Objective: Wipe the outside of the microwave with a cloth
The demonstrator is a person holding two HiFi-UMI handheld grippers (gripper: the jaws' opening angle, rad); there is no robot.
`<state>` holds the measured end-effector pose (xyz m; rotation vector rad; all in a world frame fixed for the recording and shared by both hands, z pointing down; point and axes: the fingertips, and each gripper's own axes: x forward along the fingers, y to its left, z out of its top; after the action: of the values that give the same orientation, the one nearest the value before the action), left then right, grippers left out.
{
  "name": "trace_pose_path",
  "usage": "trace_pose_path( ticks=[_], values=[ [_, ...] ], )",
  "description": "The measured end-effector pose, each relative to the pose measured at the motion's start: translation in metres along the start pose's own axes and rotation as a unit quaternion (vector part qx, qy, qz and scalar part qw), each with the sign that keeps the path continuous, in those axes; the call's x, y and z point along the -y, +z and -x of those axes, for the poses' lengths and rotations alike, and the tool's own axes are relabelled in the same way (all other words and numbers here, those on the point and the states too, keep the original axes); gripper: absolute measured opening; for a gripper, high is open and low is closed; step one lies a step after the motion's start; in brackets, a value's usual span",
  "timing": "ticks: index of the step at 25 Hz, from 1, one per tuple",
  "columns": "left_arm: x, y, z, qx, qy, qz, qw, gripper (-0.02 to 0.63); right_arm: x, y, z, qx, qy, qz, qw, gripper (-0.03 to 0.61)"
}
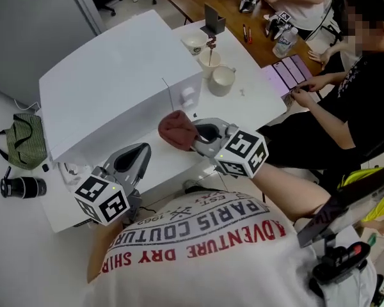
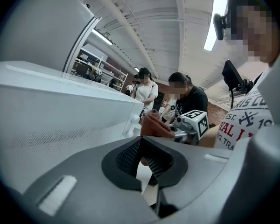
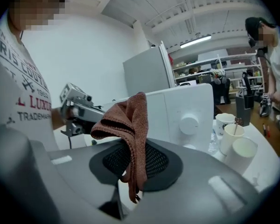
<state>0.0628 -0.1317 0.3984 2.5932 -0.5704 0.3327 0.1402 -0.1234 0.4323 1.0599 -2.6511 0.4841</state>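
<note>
Head view: below the person's shirt [image 1: 205, 235], the left gripper [image 1: 136, 157] is hovering before the microwave [image 1: 109, 88] while the right gripper [image 1: 201, 136] is holding a cloth [image 1: 176, 129] near its front; whether they are touching is unclear.

Left gripper view: its jaws are sitting together, gripping nothing, the microwave close on the left.

Right gripper view: its jaws are pinching the cloth, which is standing up and drooping over, with the microwave's knob [image 3: 190, 123] behind it.

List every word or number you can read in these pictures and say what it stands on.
"PARIS COUTUR", cut off: person's T-shirt.
"ADVENTURE DRY SHIR", cut off: same T-shirt.
"1963": same T-shirt.
"TRADEMA", cut off: same T-shirt.
No readable text: microwave, cloth.
</note>
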Motion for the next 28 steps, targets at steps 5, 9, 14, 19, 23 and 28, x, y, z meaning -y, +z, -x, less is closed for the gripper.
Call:
trace_pose_path(
  ticks=[5,9,14,19,23,28],
  values=[
    [-0.013,-0.017,0.016,0.007,0.013,0.030,0.9994,0.006,-0.036,0.009,0.014,0.002,0.054,-0.035,0.998,0.054],
    [-0.021,-0.027,0.025,0.016,0.022,0.056,0.9981,0.006,-0.035,0.004,0.016,0.010,0.058,-0.082,0.995,0.051],
    [-0.021,-0.026,0.027,0.022,0.024,0.058,0.9978,0.006,-0.030,-0.003,0.015,0.001,0.053,-0.090,0.994,0.049],
    [-0.017,-0.023,0.025,0.021,0.019,0.054,0.9981,0.006,-0.030,-0.004,0.013,0.000,0.053,-0.098,0.994,0.050],
    [-0.018,-0.023,0.026,0.019,0.020,0.054,0.9982,0.006,-0.030,-0.005,0.011,-0.003,0.054,-0.102,0.993,0.049],
    [-0.018,-0.023,0.026,0.017,0.020,0.054,0.9982,0.006,-0.030,-0.006,0.010,-0.004,0.054,-0.102,0.993,0.049]
  ],
)
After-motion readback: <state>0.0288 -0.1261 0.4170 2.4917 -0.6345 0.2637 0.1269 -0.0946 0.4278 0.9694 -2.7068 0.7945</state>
